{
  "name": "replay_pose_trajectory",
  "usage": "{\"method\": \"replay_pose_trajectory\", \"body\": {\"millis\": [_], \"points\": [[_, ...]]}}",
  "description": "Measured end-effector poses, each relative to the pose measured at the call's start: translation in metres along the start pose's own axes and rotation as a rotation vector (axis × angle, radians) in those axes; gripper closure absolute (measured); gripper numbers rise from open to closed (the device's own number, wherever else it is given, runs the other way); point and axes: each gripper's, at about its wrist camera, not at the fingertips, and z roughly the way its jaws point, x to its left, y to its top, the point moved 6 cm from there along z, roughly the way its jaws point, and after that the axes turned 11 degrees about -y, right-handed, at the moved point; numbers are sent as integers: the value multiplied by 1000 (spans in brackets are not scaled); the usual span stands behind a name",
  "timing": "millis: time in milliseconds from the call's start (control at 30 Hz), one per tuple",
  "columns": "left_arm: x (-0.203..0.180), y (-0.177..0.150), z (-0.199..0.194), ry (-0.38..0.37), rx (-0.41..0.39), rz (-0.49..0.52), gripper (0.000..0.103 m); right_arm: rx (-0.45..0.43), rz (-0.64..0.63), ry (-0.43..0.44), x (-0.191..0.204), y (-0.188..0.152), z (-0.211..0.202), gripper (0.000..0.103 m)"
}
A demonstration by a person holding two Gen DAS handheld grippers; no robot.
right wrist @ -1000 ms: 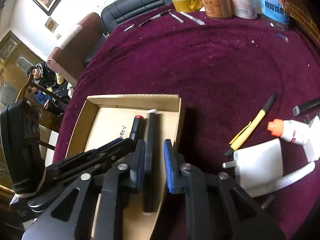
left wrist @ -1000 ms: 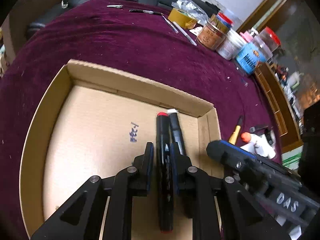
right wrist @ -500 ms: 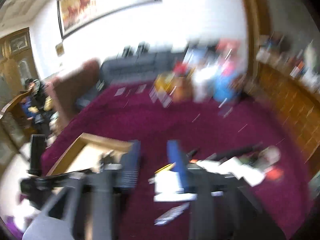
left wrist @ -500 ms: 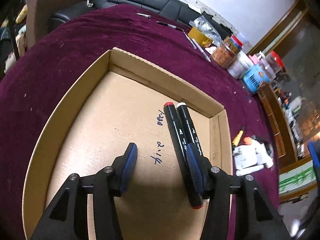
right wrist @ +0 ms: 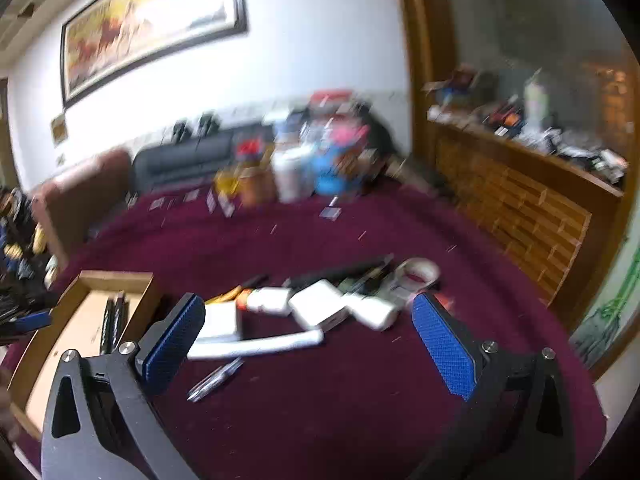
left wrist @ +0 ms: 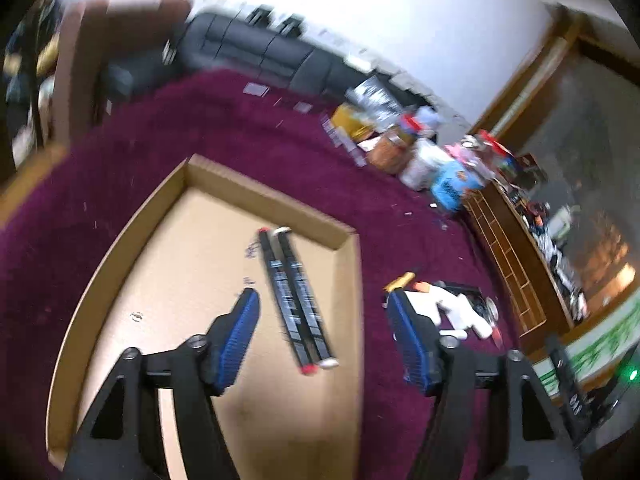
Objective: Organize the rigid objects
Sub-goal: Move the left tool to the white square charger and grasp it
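Observation:
Two black markers (left wrist: 294, 296) lie side by side in a shallow cardboard box (left wrist: 256, 196) on the maroon tablecloth; they also show in the right wrist view (right wrist: 113, 318). My left gripper (left wrist: 324, 338) is open and empty, raised above the box's right side. My right gripper (right wrist: 308, 340) is open wide and empty, above a cluster of loose items: white chargers (right wrist: 320, 306), a glue bottle (right wrist: 264, 300), a yellow pen (right wrist: 228, 294), a silver pen (right wrist: 216, 378) and a tape roll (right wrist: 418, 270).
Jars and bottles (right wrist: 296, 168) stand at the table's far edge, with pens (right wrist: 216, 200) beside them. A black sofa (left wrist: 256, 52) is behind the table and a wooden cabinet (right wrist: 516, 208) to the right. The cluster shows in the left wrist view (left wrist: 452, 308).
Both grippers let go of the markers, opened wide and lifted away. The right gripper swung right, over the cluster of loose items.

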Motion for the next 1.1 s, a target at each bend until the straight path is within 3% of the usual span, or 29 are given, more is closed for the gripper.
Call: {"method": "replay_pose_trajectory", "body": {"millis": [100,200,533,600,700,767,933,1100], "points": [[-36,-11,-10,15,-36,92,37,-69,22,-54,-19,6,-9,0],[-61,-20,-13,31,-52,158,37,-70,35,-88,-30,7,4,0],[-88,-26,-23,197,-160,291,34,107,127,-144,-83,0,98,0],[-83,-26,-12,217,-134,287,24,127,157,-125,-91,-5,108,0],[-74,-32,11,173,-34,228,24,201,224,-101,-105,-19,121,0],[-74,-37,26,159,13,220,24,181,264,-94,-115,-16,119,0],[-95,-39,64,142,78,268,24,235,252,-76,-111,-23,126,0],[-111,-28,116,183,142,309,24,227,203,-70,-102,-24,125,0]]}}
